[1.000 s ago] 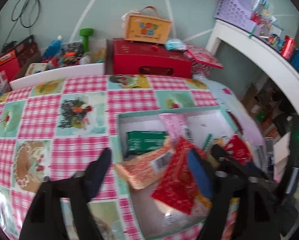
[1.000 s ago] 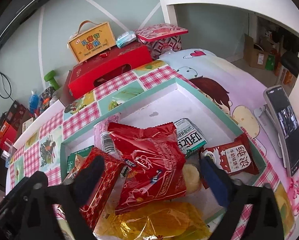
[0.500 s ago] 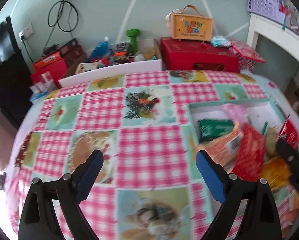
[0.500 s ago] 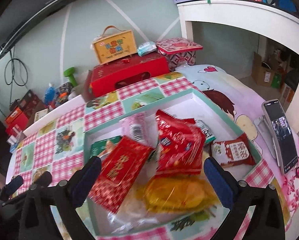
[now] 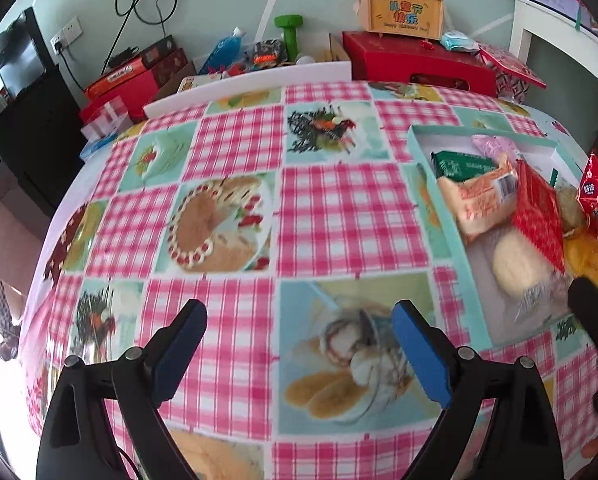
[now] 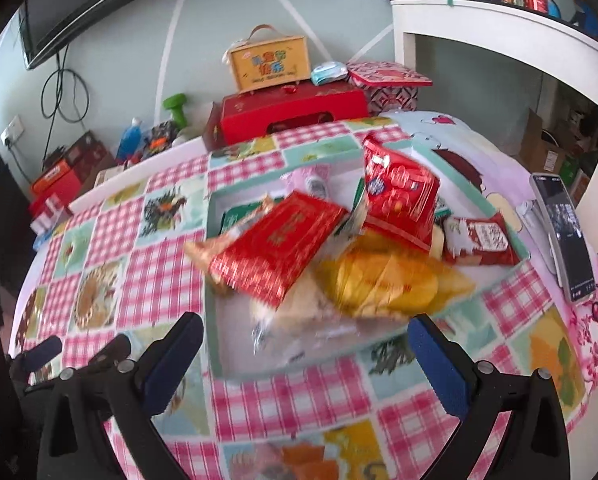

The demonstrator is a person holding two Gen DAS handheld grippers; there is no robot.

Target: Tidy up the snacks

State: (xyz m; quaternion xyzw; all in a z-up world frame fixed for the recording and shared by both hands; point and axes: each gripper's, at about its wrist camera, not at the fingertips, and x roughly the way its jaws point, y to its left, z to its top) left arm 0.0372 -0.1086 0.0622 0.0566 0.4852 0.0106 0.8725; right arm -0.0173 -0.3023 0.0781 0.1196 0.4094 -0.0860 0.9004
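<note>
Snacks [image 6: 339, 248] lay piled in the shallow tray [image 6: 215, 320] on the desk [image 5: 235, 208], at two o'clock from the left tool [image 5: 299, 344]. Both tools stood wide open and empty, the right tool [image 6: 305, 356] just before the tray.
</note>
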